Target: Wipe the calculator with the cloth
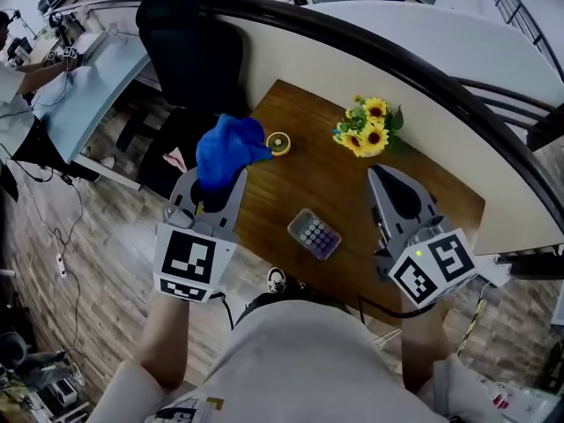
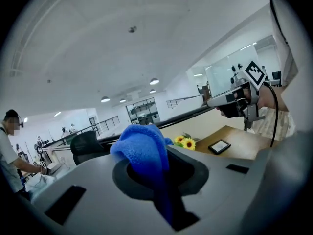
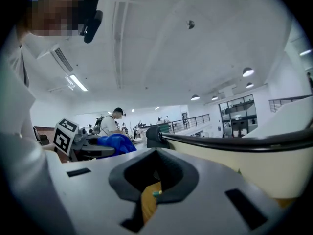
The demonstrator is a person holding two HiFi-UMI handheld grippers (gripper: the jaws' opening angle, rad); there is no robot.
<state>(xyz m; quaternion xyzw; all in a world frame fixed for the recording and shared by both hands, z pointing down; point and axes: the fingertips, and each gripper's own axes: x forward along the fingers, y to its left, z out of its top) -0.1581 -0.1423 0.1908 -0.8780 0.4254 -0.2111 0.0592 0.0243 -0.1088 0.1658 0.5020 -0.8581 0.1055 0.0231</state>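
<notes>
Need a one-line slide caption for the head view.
Left gripper holds blue cloth; calculator lies on wooden table; right gripper empty.

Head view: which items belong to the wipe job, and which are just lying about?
Job: blue cloth, clamped in the left tool; calculator on the table.
Lying about: sunflowers, small yellow round object, black chair.

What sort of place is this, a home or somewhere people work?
Probably an open-plan office or lab: a black office chair, a long desk where a person works, and a curved railing behind the wooden table.
</notes>
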